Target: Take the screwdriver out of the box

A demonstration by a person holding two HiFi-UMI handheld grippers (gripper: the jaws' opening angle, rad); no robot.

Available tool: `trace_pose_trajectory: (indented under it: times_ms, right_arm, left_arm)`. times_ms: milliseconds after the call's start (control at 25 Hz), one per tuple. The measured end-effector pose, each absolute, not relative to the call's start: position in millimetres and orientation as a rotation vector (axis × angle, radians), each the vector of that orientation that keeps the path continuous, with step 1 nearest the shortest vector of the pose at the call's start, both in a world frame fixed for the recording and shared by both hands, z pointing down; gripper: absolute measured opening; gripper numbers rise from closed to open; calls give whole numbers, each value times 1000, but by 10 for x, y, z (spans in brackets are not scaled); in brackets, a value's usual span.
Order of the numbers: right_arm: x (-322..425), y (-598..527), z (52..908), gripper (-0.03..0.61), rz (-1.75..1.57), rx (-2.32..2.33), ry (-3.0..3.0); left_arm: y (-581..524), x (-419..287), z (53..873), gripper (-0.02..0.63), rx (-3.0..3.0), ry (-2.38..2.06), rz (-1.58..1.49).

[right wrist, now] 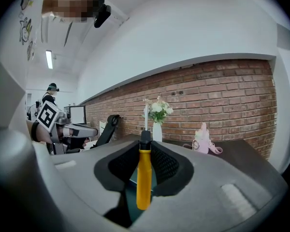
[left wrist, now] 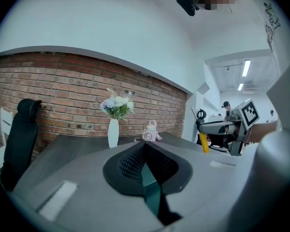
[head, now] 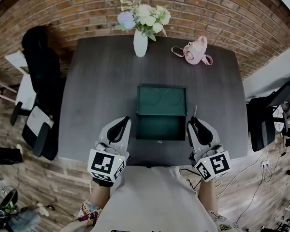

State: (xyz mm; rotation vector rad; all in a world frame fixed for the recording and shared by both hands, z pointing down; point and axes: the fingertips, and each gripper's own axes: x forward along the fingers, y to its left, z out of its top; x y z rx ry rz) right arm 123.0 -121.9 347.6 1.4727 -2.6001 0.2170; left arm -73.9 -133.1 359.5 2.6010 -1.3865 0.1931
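Note:
A dark green box lies open in the middle of the dark table, its lid flat toward the far side. The screwdriver, yellow-handled with a black collar and a thin shaft pointing up, stands upright between the jaws of my right gripper, which is shut on it. In the head view that gripper sits just right of the box, the shaft poking past its tips. My left gripper is left of the box with its jaws shut on nothing; green shows below its closed fingertips.
A white vase of flowers and a small pink bag stand at the table's far side. A black office chair is at the left, another chair at the right. A brick wall runs behind the table.

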Motion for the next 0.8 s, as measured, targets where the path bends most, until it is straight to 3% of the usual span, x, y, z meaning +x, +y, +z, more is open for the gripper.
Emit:
trace_pose_trajectory:
  times_ms: [800]
  right_arm:
    - [1093,-1221,3561,75,243,1458,-2582]
  left_arm:
    - [-1315,-874,3644,-2,2598,-1381,210]
